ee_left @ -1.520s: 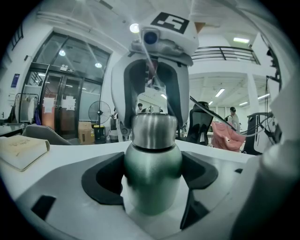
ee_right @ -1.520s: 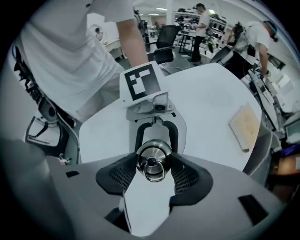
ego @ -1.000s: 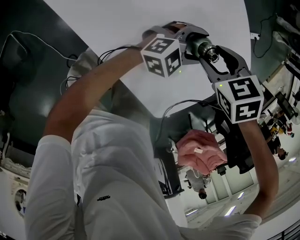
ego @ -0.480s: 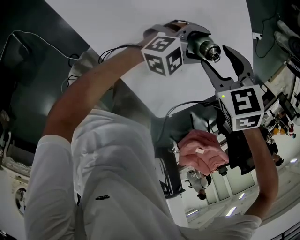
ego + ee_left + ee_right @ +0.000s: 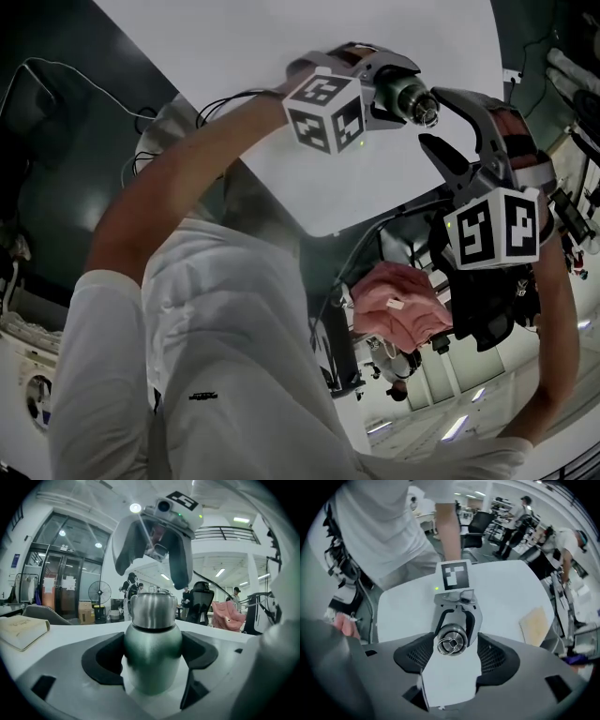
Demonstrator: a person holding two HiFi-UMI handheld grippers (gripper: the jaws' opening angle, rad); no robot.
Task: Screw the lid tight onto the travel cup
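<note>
The travel cup (image 5: 152, 651) has a green body and a steel screw lid (image 5: 151, 612). It stands upright between the pads of my left gripper (image 5: 152, 667), which is shut on its body. In the head view the left gripper (image 5: 394, 92) holds the cup (image 5: 410, 95) over the white table. My right gripper (image 5: 433, 117) points down at the lid from just above. Its jaws have just been opening and stand wide with nothing pressed between them. In the right gripper view the lid top (image 5: 451, 642) shows end-on between the spread jaws, clear of both pads.
The white table (image 5: 281, 56) lies under both grippers. A tan notebook (image 5: 534, 623) lies on it to one side. A pink cloth (image 5: 398, 305) is draped on a chair past the table's edge. Several people stand by desks far behind.
The right gripper's jaws were round the lid a second ago; they have opened and come off it. The gripper has rolled about its own axis and risen slightly. The left gripper and cup kept still.
</note>
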